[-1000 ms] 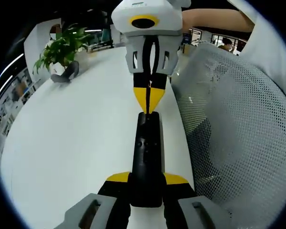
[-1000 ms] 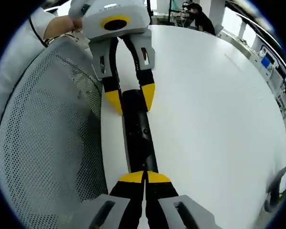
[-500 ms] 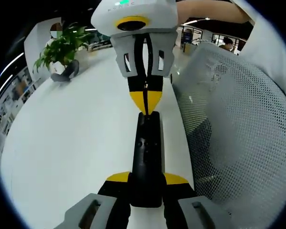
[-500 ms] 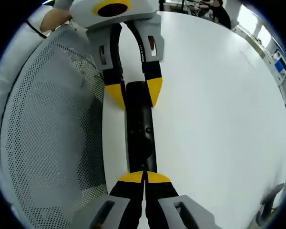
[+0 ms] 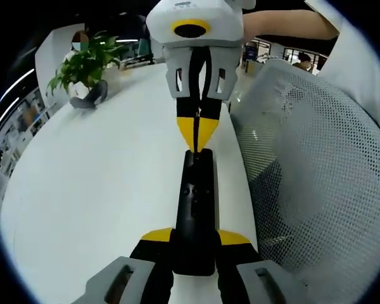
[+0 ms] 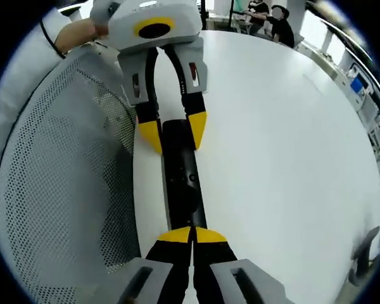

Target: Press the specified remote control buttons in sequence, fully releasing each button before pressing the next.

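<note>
At frame centre, the left gripper (image 5: 194,244) clamps the black remote (image 5: 196,202); the right gripper (image 6: 191,235), jaws together (yellow-tipped), touches its far end.

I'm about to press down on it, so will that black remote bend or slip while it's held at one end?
The remote looks like a rigid slab, so it probably won't bend. Held only at one end by the left gripper, it may pivot under the right gripper. Its glossy surface may be slippery.

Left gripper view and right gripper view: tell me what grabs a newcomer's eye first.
A long black remote control lies on the white table, clamped at one end by the left tool. The right tool, shut, its yellow tips touching the remote's far end. Beside them stands a grey mesh chair back.
</note>
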A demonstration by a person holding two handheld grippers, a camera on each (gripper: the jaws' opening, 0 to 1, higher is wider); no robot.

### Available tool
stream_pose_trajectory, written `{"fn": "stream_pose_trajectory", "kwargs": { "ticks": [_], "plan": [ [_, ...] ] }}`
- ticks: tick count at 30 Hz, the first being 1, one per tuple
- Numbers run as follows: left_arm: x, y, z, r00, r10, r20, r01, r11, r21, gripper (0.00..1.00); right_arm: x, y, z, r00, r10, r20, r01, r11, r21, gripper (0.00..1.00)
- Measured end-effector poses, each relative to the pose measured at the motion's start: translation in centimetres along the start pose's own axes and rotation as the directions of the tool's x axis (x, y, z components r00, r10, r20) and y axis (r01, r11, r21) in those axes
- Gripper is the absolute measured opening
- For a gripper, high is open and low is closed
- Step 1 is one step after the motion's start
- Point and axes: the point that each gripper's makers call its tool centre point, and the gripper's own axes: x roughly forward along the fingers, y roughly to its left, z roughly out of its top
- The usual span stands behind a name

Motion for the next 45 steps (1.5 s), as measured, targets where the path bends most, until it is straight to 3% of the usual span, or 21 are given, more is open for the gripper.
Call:
{"fn": "stream_pose_trajectory", "kwargs": {
  "ticks": [4, 7, 12, 17, 19, 21, 22, 26, 29, 32, 35, 39, 45],
  "plan": [
    [0.0, 0.0, 0.0, 1.000, -0.001, -0.004, 0.001, 1.000, 0.004, 0.24, 0.2, 0.7, 0.4, 1.000, 0.021, -0.009, -0.021, 1.000, -0.007, 0.00],
    [0.0, 0.0, 0.0, 1.000, -0.002, -0.006, 0.002, 1.000, 0.006, 0.24, 0.8, 0.8, 0.1, 0.999, 0.018, -0.029, -0.020, 0.997, -0.068, 0.00],
    [0.0, 0.0, 0.0, 1.000, -0.005, -0.004, 0.005, 1.000, 0.014, 0.24, 0.7, 0.7, 0.0, 0.998, 0.019, -0.060, -0.021, 0.999, -0.042, 0.00],
    [0.1, -0.1, 0.0, 1.000, -0.011, -0.010, 0.011, 0.999, 0.031, 0.24, 0.8, 0.4, 0.0, 0.997, 0.038, -0.066, -0.028, 0.990, 0.135, 0.00],
    [0.1, -0.1, 0.1, 1.000, -0.013, -0.011, 0.013, 0.999, 0.033, 0.24, 0.7, 0.2, 0.0, 0.997, 0.041, -0.066, -0.021, 0.961, 0.276, 0.00],
    [0.1, -0.1, 0.1, 1.000, -0.013, -0.012, 0.014, 0.999, 0.033, 0.24, 0.8, 0.2, 0.0, 0.997, 0.041, -0.064, -0.019, 0.953, 0.304, 0.00],
    [0.1, -0.1, 0.1, 1.000, -0.013, -0.013, 0.014, 0.999, 0.031, 0.24, 0.7, 0.2, -0.1, 0.998, 0.042, -0.055, -0.025, 0.962, 0.273, 0.00],
    [0.1, -0.1, 0.0, 1.000, -0.013, -0.013, 0.013, 1.000, 0.027, 0.24, 0.4, 0.5, -0.1, 0.999, 0.032, 0.009, -0.033, 0.960, 0.279, 0.00],
    [0.1, -0.1, 0.0, 1.000, -0.013, -0.012, 0.014, 1.000, 0.027, 0.24, 0.4, 0.6, 0.9, 0.998, 0.010, 0.059, -0.022, 0.977, 0.212, 0.00],
    [0.1, -0.1, 0.0, 1.000, -0.014, -0.015, 0.015, 0.999, 0.029, 0.24, 0.7, 1.0, 1.3, 0.999, 0.009, 0.048, -0.014, 0.994, 0.110, 0.00],
    [0.1, -0.2, 0.0, 1.000, -0.019, -0.015, 0.020, 0.999, 0.033, 0.24, 1.2, 1.2, 1.5, 0.999, 0.005, 0.042, -0.008, 0.997, 0.072, 0.00],
    [0.1, -0.2, 0.0, 1.000, -0.019, -0.013, 0.019, 0.999, 0.031, 0.24, 1.3, 1.2, 1.3, 1.000, -0.010, -0.026, 0.008, 0.999, -0.046, 0.00],
    [0.1, -0.1, 0.0, 1.000, -0.018, -0.011, 0.018, 0.999, 0.028, 0.24, 1.3, 1.2, 1.3, 0.999, -0.025, -0.044, 0.022, 0.997, -0.068, 0.00]
  ]
}}
